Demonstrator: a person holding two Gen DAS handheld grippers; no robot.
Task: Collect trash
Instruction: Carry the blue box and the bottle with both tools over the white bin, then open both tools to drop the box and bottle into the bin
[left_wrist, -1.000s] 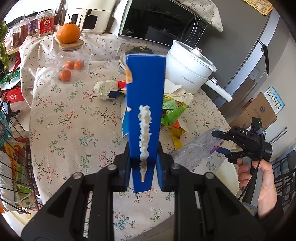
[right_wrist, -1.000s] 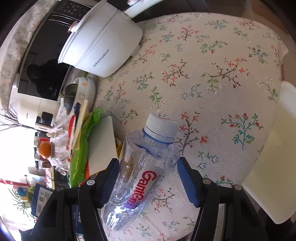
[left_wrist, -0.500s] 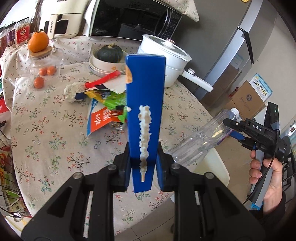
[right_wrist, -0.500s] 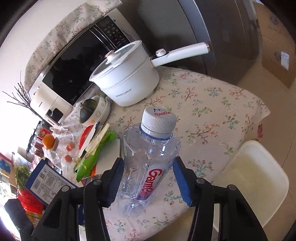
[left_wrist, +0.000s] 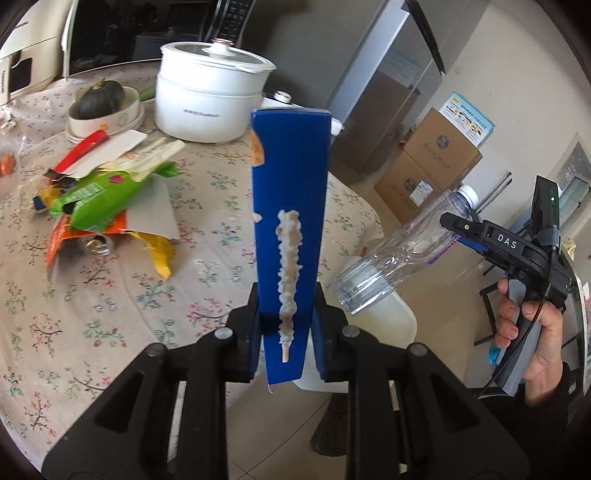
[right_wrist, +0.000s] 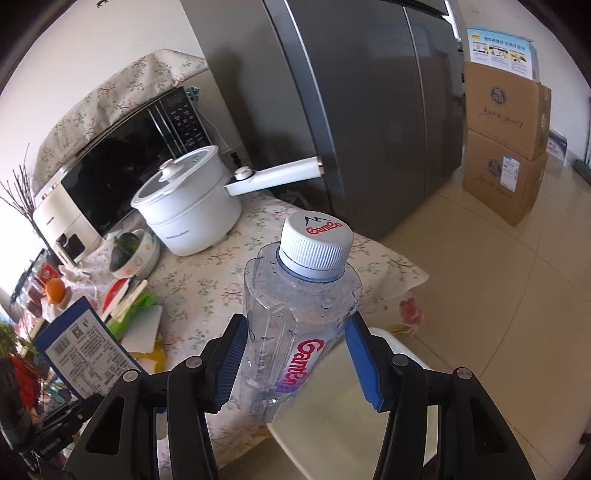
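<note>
Table (left_wrist: 110, 317) covered by a floral cloth. White pot (left_wrist: 210, 99) stands at its far edge. Just left of the pot: bowl (left_wrist: 110, 118) holding a dark squash. Nearer than the pot: heap of wrappers (left_wrist: 107, 192) partly covering a can (left_wrist: 96, 245).

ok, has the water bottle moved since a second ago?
Yes. The water bottle, clamped in the right gripper, was lying on the floral tablecloth beside the trash; now it is lifted clear, past the table edge over the white stool.

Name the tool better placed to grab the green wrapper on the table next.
Neither is free: the left tool clamps the blue carton, the right tool the clear bottle. Once emptied, probably left, since the green wrapper lies on its side.
</note>
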